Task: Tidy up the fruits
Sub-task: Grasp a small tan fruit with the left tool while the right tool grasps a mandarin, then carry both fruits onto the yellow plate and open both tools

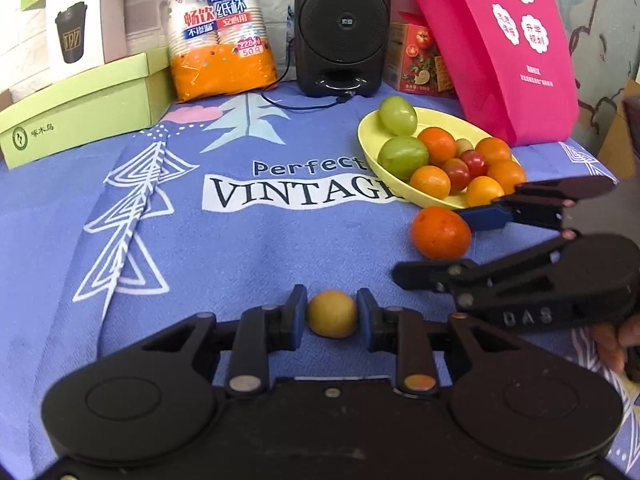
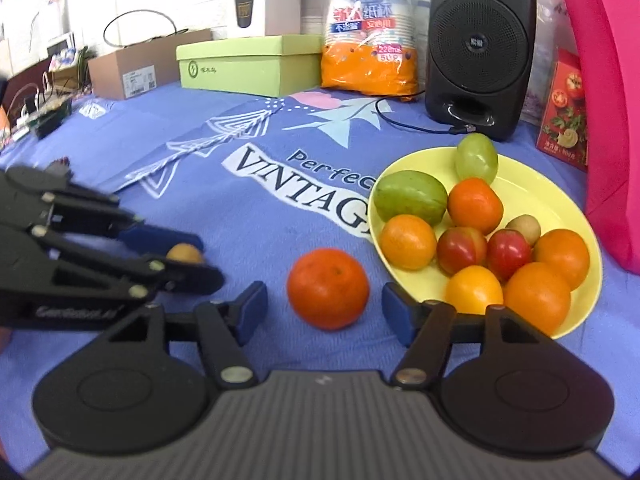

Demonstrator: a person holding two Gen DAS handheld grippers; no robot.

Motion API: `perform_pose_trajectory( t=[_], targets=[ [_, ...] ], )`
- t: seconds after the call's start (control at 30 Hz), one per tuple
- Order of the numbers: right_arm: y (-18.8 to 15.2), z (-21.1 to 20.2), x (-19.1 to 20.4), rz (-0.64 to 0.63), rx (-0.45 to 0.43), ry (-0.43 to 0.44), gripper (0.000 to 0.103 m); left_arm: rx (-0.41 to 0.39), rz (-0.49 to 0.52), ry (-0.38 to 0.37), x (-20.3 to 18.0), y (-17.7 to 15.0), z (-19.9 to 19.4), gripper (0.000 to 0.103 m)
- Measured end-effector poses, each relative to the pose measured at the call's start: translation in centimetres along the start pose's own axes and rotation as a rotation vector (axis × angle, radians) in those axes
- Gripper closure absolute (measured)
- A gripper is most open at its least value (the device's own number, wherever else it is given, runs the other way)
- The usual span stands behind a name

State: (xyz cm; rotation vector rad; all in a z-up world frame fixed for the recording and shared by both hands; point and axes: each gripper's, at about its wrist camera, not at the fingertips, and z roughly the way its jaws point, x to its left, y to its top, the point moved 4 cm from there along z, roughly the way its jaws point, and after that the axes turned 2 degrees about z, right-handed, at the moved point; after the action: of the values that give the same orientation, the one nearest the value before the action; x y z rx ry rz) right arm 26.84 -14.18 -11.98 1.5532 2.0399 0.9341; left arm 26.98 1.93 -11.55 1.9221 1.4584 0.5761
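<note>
A small yellow fruit lies on the blue cloth between the pads of my left gripper, which touch or nearly touch its sides. It also shows in the right wrist view, half hidden by the left gripper. An orange lies on the cloth between the wide-open pads of my right gripper, touching neither. The orange and right gripper show in the left wrist view. A yellow plate holds green, orange and red fruits, right of the orange.
At the back stand a black speaker, a pack of paper cups, a green box, a pink bag and a red carton. The speaker cable lies on the cloth.
</note>
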Motion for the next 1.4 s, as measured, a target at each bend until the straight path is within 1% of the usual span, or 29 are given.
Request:
perform_pose_trajectory(
  t=[0.07, 0.1, 0.13, 0.17, 0.2, 0.43, 0.63, 0.93, 1.2, 1.4],
  targets=[
    [0.1, 0.1, 0.2, -0.018, 0.001, 0.0, 0.04, -0.004, 0.004, 0.005, -0.1, -0.2, -0.1, 0.076],
    [0.1, 0.1, 0.3, -0.027, -0.001, 0.003, 0.043, -0.005, 0.003, 0.006, -0.1, -0.3, -0.2, 0.076],
    [0.0, 0.0, 0.5, -0.036, -0.005, 0.005, 0.052, -0.005, 0.0, 0.006, -0.1, -0.3, -0.3, 0.076],
    [0.0, -0.1, 0.6, -0.038, -0.008, 0.0, 0.056, -0.006, -0.003, 0.005, -0.1, -0.3, -0.3, 0.076],
    [0.0, -0.3, 0.5, -0.032, -0.011, -0.002, 0.063, -0.006, -0.005, 0.004, -0.1, -0.4, -0.4, 0.076],
    [-1.2, -2.3, 0.8, -0.011, -0.019, 0.005, 0.064, -0.005, -0.01, -0.007, -0.3, -0.7, -1.1, 0.077],
    [-2.6, -4.5, 0.9, 0.004, -0.023, 0.008, 0.064, 0.002, -0.017, -0.038, -1.2, -1.1, -2.3, 0.077],
    [-4.9, -7.9, 0.5, 0.019, -0.029, -0.017, 0.064, 0.012, 0.007, -0.035, -2.4, -0.6, -3.8, 0.077],
    [-5.8, -10.5, -0.3, 0.018, -0.051, -0.052, 0.064, -0.011, 0.05, -0.053, -4.0, 0.8, -4.8, 0.077],
    [-4.7, -11.5, -2.0, 0.012, -0.093, -0.082, 0.064, -0.041, 0.089, -0.069, -5.2, 3.2, -4.5, 0.077]
  ],
)
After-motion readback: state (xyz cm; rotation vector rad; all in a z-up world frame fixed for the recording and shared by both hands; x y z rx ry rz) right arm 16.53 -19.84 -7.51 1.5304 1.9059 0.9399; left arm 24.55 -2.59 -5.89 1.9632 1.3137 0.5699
